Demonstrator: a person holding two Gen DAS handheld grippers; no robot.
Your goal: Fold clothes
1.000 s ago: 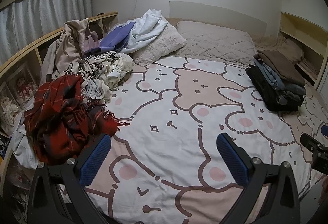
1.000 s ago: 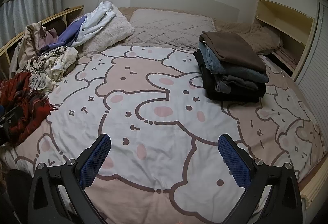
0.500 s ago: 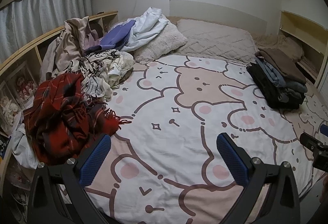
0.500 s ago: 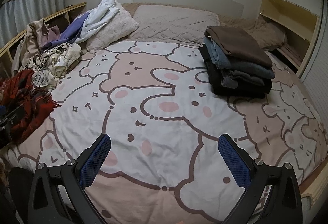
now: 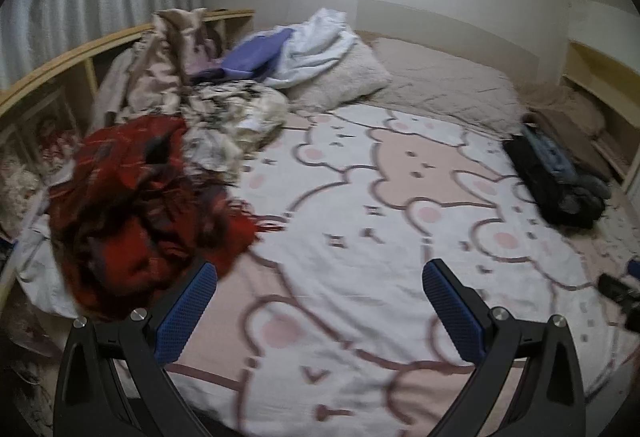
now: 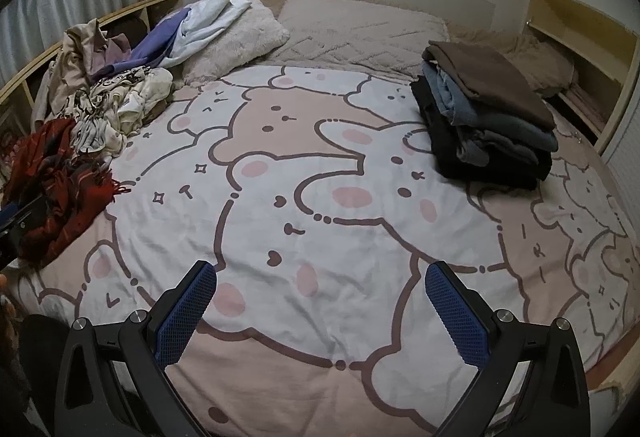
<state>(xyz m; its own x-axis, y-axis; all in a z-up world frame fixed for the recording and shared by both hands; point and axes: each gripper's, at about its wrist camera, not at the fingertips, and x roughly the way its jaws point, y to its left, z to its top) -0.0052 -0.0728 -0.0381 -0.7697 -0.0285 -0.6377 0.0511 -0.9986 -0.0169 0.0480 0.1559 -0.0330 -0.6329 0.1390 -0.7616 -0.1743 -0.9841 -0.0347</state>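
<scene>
Since the frame one second earlier, the left gripper (image 5: 320,313) has been swung toward the unfolded heap, so that the red plaid scarf (image 5: 140,205) now looms larger and nearer its left finger; motion blur confirms the move is under way. The right gripper (image 6: 320,313) has shifted only slightly over the bear-print duvet (image 6: 320,197). Unfolded garments, scarf, cream printed garment (image 6: 120,105), purple and white tops (image 6: 192,25), are seen piled along the bed's left side, while the folded stack (image 6: 484,117) sits well apart at the right, presumably to keep the middle free as a folding surface. Both grippers are spread wide, holding and touching nothing. The scarf is judged the likely next pick.
</scene>
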